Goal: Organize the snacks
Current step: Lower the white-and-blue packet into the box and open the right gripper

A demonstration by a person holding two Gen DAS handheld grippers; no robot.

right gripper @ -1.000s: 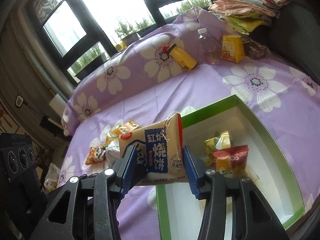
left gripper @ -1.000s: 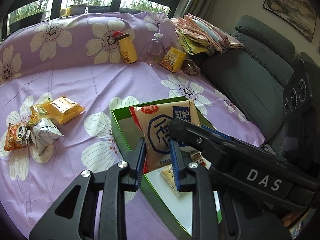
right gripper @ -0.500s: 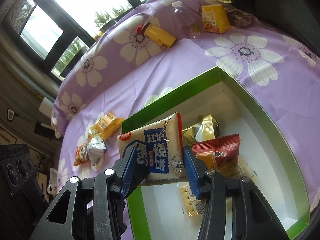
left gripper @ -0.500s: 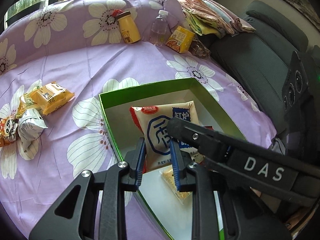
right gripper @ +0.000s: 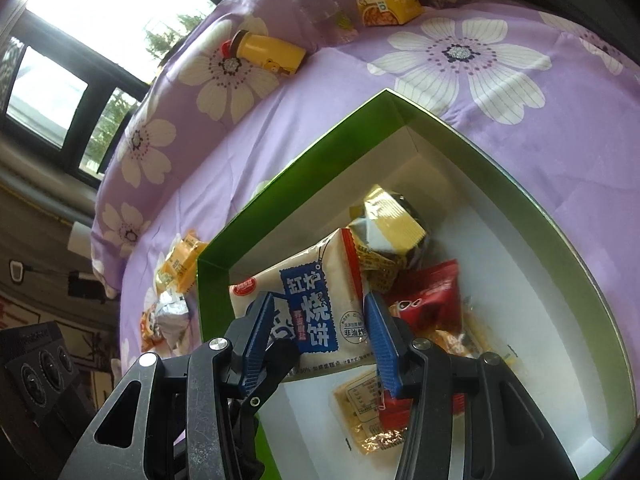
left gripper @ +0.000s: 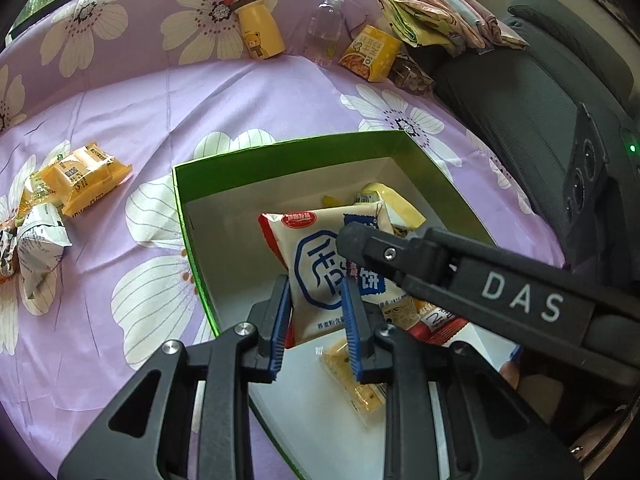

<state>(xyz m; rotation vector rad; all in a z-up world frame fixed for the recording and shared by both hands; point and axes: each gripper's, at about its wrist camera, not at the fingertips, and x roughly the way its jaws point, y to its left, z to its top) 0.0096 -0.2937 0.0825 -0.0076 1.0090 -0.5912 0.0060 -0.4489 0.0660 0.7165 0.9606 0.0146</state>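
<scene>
Both grippers, left gripper [left gripper: 316,316] and right gripper [right gripper: 320,332], clamp the biscuit packet [right gripper: 312,304], holding it above the green box [right gripper: 296,168].

Your left gripper [left gripper: 316,316] has its blue pads on either side of the lower end of the cream biscuit packet [left gripper: 332,264] — they look pressed against it, though the angle makes contact hard to confirm. The right gripper [left gripper: 362,246], marked DAS, crosses in from the right and overlaps the packet's upper right part. The packet hangs tilted over the green box [left gripper: 280,150], which sits on the purple flowered sheet [left gripper: 140,96]. Under it lie a yellow cracker pack [left gripper: 354,380] and a red wrapper [left gripper: 438,326]. Off to your left, loose snacks [left gripper: 76,178] lie clustered on the sheet — a yellow bottle [left gripper: 260,38], a clear water bottle [left gripper: 326,24] and a yellow carton [left gripper: 370,52] stand far back.
</scene>
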